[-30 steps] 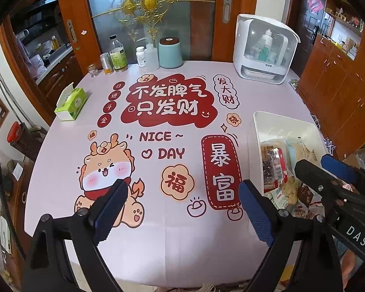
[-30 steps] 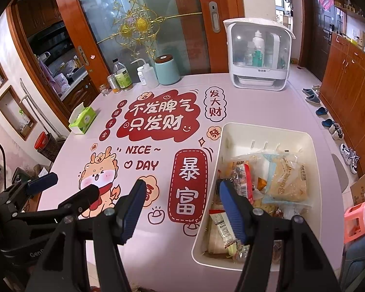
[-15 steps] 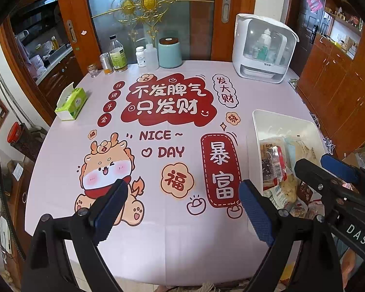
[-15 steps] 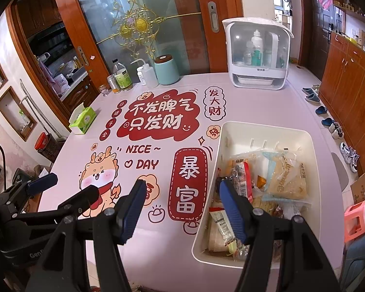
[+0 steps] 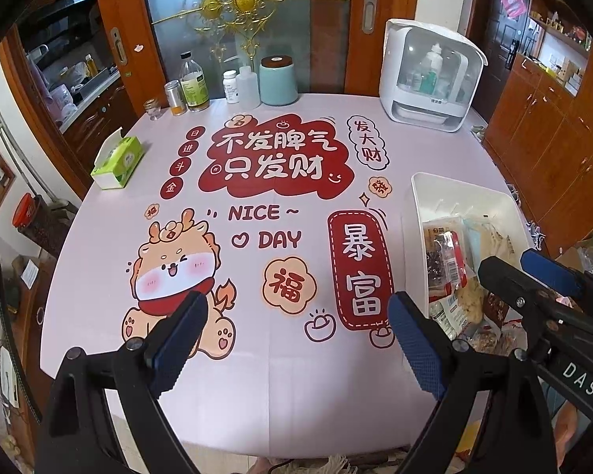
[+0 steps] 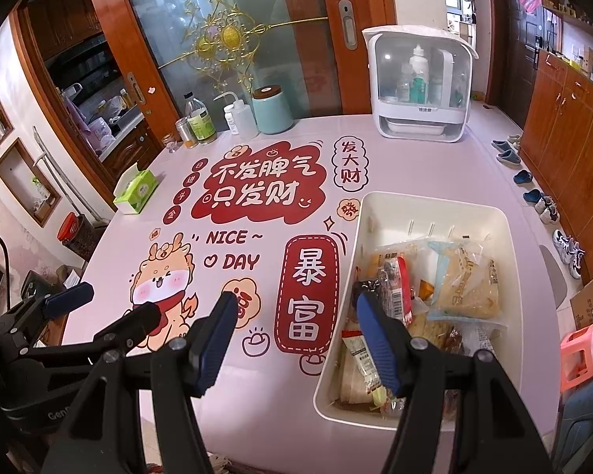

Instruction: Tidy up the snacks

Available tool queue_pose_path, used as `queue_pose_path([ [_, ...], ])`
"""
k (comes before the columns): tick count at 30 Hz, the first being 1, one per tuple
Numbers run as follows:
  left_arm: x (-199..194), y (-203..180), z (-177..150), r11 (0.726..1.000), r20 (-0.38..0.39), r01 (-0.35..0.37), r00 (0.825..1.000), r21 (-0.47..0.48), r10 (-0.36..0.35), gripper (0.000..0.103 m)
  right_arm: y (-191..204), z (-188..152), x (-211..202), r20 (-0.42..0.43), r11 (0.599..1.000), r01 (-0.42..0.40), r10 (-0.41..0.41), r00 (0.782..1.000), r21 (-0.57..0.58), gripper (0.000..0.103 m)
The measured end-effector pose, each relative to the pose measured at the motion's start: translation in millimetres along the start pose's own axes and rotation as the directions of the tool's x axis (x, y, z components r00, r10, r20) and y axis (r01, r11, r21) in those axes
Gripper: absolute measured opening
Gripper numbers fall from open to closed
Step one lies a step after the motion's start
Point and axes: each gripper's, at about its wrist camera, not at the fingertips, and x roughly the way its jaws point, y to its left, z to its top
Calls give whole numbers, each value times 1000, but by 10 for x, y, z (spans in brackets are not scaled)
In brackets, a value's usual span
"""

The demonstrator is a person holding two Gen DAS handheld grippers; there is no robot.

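The left gripper (image 5: 296, 339) hangs wide open and empty over the printed tablecloth (image 5: 257, 387), well apart from the snacks. The right gripper (image 6: 292, 339), jaws also spread, holds nothing — the white bin (image 6: 435, 201) of snack packets (image 6: 466, 288) lies at its two o'clock, apparently long axis toward twelve. The right is nearer.

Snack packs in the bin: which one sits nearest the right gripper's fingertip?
The red-edged pack, just beyond the right gripper; the pale pack lies farther right.
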Motion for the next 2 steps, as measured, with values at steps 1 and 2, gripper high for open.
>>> queue_pose_path([
  [1, 0, 5, -5, 1000, 0, 0, 1000, -1, 0, 92, 5, -18, -1, -1, 1000, -1, 1, 1000, -1, 63],
  [2, -7, 11, -22, 1000, -1, 0, 1000, -2, 0, 92, 6, -22, 1, -1, 1000, 0, 0, 1000, -1, 63],
])
